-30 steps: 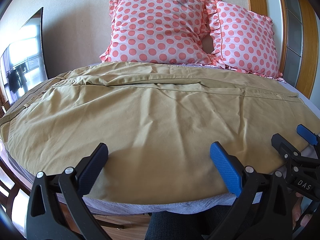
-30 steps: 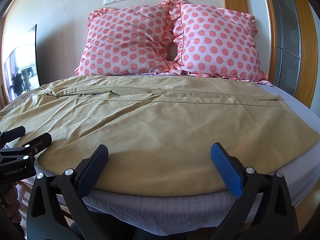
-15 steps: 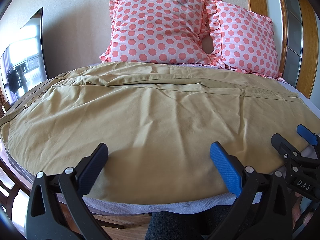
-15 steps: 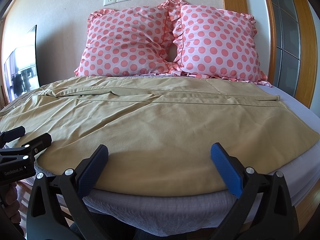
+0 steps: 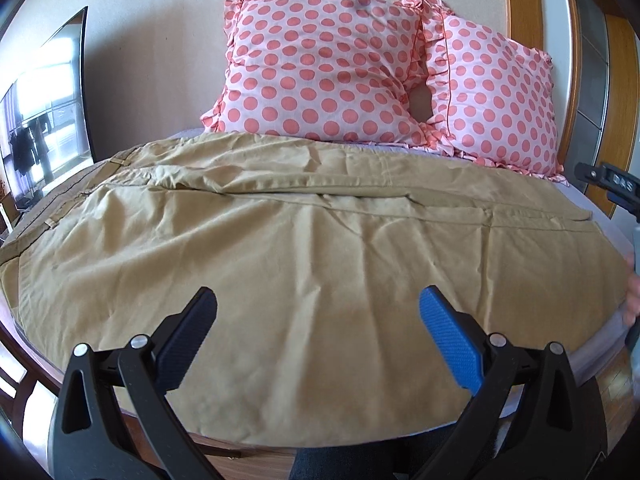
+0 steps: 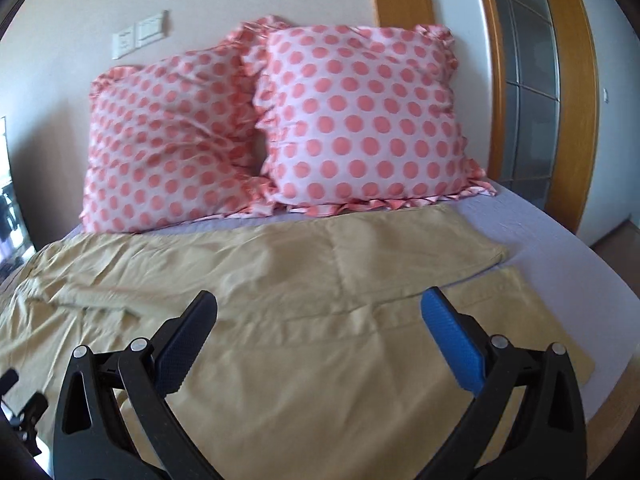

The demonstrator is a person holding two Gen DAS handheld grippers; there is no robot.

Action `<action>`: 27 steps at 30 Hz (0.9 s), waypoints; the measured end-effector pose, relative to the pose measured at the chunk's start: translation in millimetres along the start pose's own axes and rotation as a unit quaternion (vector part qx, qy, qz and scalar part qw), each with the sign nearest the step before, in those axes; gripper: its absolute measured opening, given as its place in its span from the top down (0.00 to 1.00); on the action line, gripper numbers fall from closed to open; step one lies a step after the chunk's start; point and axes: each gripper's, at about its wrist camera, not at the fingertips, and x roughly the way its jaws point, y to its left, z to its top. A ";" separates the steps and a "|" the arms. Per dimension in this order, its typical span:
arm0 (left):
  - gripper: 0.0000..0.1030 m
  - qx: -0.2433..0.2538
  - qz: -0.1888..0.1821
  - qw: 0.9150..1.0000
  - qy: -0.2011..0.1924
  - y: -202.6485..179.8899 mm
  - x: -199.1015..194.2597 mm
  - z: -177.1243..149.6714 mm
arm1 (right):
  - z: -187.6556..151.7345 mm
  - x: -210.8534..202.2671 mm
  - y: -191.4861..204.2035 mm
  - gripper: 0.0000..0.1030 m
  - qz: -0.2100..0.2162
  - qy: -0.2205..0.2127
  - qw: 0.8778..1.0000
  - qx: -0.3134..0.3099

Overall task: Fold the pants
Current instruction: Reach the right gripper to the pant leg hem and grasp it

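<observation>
Tan pants [image 5: 304, 264] lie spread flat across the bed, waistband at the left, leg ends at the right. In the right wrist view the pants [image 6: 320, 320] show two leg ends, one over the other, near the right bed edge. My left gripper [image 5: 318, 332] is open and empty above the near middle of the pants. My right gripper [image 6: 318, 336] is open and empty above the legs, toward the leg ends. Part of the right gripper's body [image 5: 612, 184] shows at the right edge of the left wrist view.
Two pink polka-dot pillows [image 5: 332, 72] [image 6: 360, 120] stand against the wall at the head of the bed. The lilac sheet [image 6: 560, 240] shows bare at the right. A mirror [image 5: 44, 108] stands at the left. A wooden door frame [image 6: 568, 80] is at the right.
Both grippers have moved forward over the pants. The right gripper has gone farther, up and to the right toward the leg ends. Both stay open.
</observation>
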 end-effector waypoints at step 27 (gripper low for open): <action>0.02 -0.010 -0.013 1.000 0.000 17.3 25.2 20.7 | 88.1 275.2 -119.3 0.92 -0.199 0.161 0.952 0.170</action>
